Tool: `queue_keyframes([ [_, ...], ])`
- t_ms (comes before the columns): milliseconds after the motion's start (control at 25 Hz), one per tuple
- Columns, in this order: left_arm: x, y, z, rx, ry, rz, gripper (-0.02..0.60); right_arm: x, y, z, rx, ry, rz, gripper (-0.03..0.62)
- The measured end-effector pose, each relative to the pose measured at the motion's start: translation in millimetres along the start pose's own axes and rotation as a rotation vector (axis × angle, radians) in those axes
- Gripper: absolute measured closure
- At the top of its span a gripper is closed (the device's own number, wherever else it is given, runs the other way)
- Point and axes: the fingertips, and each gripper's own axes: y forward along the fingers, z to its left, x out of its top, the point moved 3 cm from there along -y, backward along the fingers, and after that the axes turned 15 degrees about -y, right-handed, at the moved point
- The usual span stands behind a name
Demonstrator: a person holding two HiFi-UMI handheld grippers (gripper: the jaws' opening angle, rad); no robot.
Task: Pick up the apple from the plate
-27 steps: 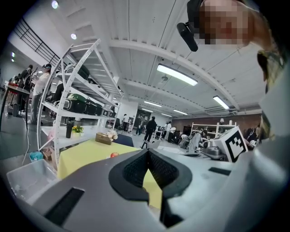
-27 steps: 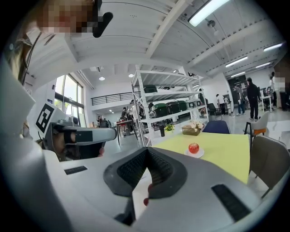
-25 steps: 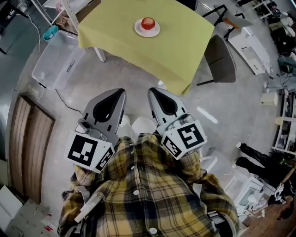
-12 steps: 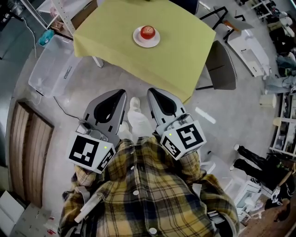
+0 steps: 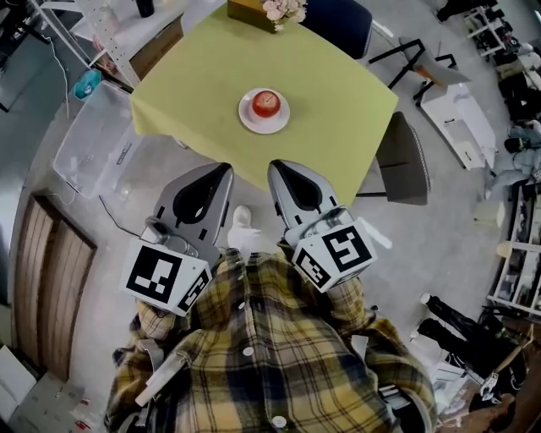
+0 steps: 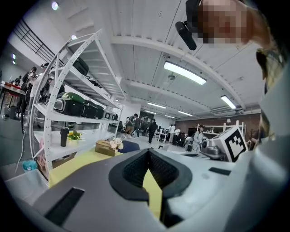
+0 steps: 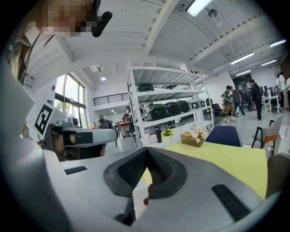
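Note:
A red apple (image 5: 265, 102) sits on a white plate (image 5: 251, 122) on the table with the yellow-green cloth (image 5: 338, 84). Both grippers are held side by side in front of the person's plaid shirt and point at the table's near edge. The left gripper (image 5: 225, 168) is shut and empty; in its own view the left gripper (image 6: 147, 150) has its pads meeting. The right gripper (image 5: 274, 166) is shut too, with nothing held, and in its own view the right gripper (image 7: 147, 149) shows a sliver of red below its pads. The apple lies ahead of both tips, well apart from them.
A tissue box with flowers (image 5: 254, 10) stands at the table's far edge. A blue chair (image 5: 342, 25) is behind the table, a grey chair (image 5: 404, 156) at its right. A clear plastic bin (image 5: 93, 135) and a shelf rack (image 6: 68, 90) stand to the left. People move about far off.
The table with plate and apple has slid down the head view toward the grippers as the person walked closer. Both grippers keep their pose and stay shut.

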Motion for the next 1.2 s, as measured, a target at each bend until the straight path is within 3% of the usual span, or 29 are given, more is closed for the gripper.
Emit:
queue_keyframes([
  [320,7,43,11,0.013,-0.005,0.004,0.575,-4,21,-43,0.001,0.001,0.003,0.599],
  [600,17,74,26,-0.019,-0.004,0.017,0.575,-6,39,-67,-0.034,0.005,0.017,0.599],
  [960,48,116,75,-0.117,0.005,0.06,0.575,1,95,-92,-0.132,0.014,0.039,0.599],
  [1200,73,156,120,-0.243,0.016,0.15,0.575,10,142,-110,-0.271,0.04,0.069,0.599],
])
